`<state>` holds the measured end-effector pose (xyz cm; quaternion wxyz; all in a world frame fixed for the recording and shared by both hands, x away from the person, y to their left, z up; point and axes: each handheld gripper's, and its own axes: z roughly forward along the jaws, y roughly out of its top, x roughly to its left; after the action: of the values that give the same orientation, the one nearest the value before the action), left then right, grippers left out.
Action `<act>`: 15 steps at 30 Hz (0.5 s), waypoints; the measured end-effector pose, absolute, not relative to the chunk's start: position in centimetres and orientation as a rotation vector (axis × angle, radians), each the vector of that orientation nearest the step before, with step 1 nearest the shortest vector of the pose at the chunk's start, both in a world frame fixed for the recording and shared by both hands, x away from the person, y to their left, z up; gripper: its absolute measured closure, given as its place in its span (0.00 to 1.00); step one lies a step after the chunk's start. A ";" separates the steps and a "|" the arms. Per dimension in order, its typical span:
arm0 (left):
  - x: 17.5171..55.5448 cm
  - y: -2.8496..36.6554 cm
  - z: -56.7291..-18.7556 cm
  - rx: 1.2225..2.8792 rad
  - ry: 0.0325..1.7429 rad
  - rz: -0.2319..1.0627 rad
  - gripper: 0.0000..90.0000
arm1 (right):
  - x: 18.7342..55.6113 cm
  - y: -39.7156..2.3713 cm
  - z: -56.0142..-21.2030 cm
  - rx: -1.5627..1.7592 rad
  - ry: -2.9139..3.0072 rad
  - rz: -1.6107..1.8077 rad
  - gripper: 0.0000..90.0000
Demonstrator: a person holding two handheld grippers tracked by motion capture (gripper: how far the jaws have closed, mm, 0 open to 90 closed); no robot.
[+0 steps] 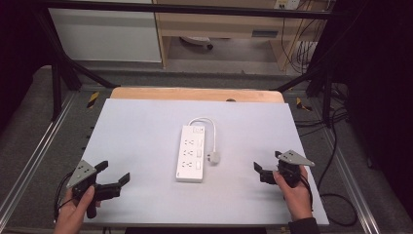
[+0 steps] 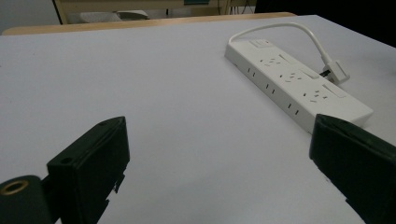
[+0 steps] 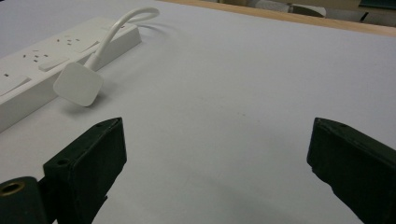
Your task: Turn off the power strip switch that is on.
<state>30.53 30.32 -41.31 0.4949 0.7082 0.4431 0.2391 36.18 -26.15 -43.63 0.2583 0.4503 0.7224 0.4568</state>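
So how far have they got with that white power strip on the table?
Nothing looks done yet. The power strip lies flat mid-table, its cable looped round and its plug resting beside it, plugged into nothing. In hand: nothing; the left hand-held gripper and right hand-held gripper sit open on either side, well apart from it. Left, probably: reaching in and handling the strip or plug.

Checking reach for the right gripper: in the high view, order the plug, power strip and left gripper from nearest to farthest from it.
From the right gripper:
1. Plug, just to its left.
2. Power strip, mid-table, beyond the plug.
3. Left gripper, at the table's opposite side.
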 end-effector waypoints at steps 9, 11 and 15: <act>30.4 30.5 -41.1 1.677 1.074 0.576 0.05 | 36.1 -25.7 -43.6 1.217 1.968 1.248 0.04; 30.5 30.5 -41.1 1.675 1.074 0.572 0.05 | 36.1 -25.5 -43.6 1.206 1.979 1.243 0.04; 30.4 30.6 -41.1 1.680 1.069 0.573 0.05 | 36.0 -25.4 -43.4 1.195 1.974 1.256 0.04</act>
<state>30.39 30.56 -41.08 0.5095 0.6977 0.4438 0.2381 36.01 -25.35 -43.39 0.2544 0.4400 0.7267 0.4622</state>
